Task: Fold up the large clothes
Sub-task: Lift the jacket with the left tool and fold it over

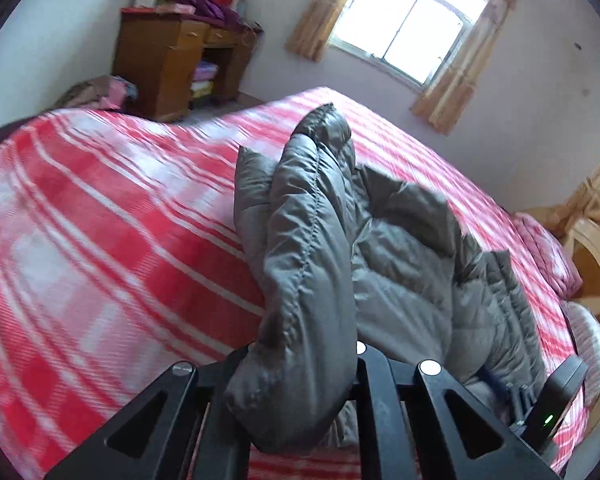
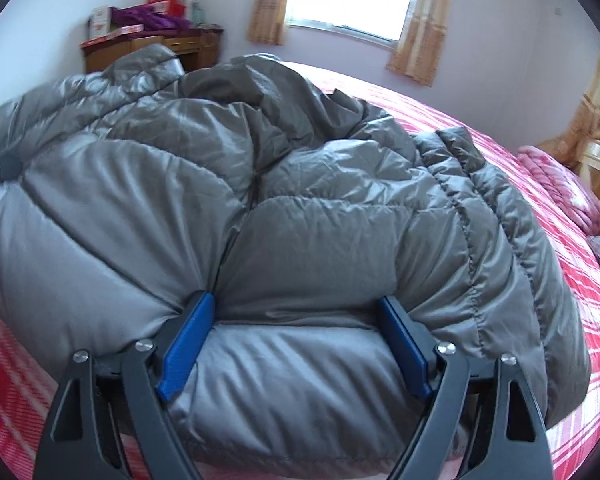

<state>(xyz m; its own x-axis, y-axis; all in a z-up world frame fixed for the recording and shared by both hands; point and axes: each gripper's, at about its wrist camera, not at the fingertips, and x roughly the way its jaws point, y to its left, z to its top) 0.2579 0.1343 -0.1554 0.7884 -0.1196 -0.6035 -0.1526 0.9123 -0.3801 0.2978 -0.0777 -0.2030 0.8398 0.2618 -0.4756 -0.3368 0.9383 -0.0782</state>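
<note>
Grey puffer jacket [image 1: 400,264], on red plaid bed [image 1: 100,220]: sleeve [image 1: 308,260] is clamped in left gripper [image 1: 300,392], lower centre. Only the right wrist view shows right gripper [image 2: 296,344], blue pads [image 2: 188,344] spread wide around the hem.

We see the jacket [image 2: 300,208] lying on the bed [image 1: 100,208]; far left stands a table [image 1: 168,60], the window [image 1: 404,28] far behind.

Nothing readable here tbh. The boxes [image 2: 100,24] on top of the wooden cabinet [image 2: 148,50] have some print, but it's way too blurry to make out.
</note>
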